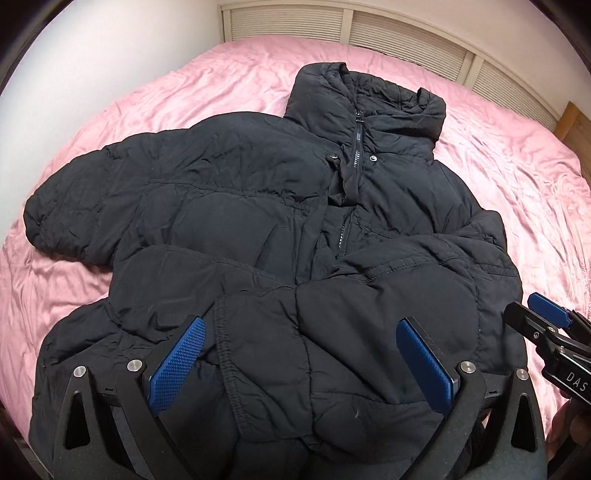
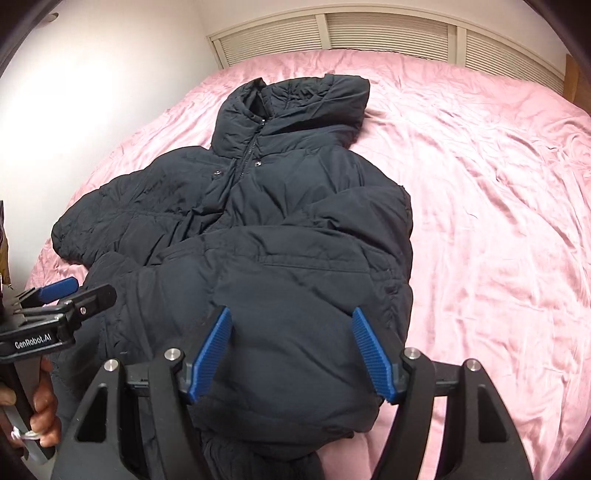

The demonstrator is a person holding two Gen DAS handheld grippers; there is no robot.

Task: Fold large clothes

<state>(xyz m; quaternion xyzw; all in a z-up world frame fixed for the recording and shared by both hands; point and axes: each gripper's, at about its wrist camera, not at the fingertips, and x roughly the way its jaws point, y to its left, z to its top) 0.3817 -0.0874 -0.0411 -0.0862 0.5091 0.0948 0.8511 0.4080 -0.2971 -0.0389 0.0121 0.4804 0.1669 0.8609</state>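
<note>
A bed [image 1: 155,96] with a rumpled pink sheet fills the room's floor space, running back to a louvred panel [image 1: 406,33] along the far wall. On the sheet lies a black puffer jacket [image 1: 229,192], front side up, its long axis running from the near edge of the bed away toward the panel, collar [image 1: 373,96] at the far end and hem nearest the grippers. The zip [image 1: 357,140] runs up the middle to the collar. One sleeve [image 1: 74,206] sticks out to the left across the sheet; the right sleeve [image 2: 295,295] is folded in over the chest, its cuffed end lying near the hem.

The left gripper [image 1: 301,354] hangs just over the near part of the jacket, jaws spread wide with puffy cloth between them but not pinched. The right gripper [image 2: 291,350] sits beside it, over the folded sleeve, jaws likewise spread wide, gripping nothing. A hand [image 2: 44,413] holds the left gripper's handle at the left edge of the right wrist view.
</note>
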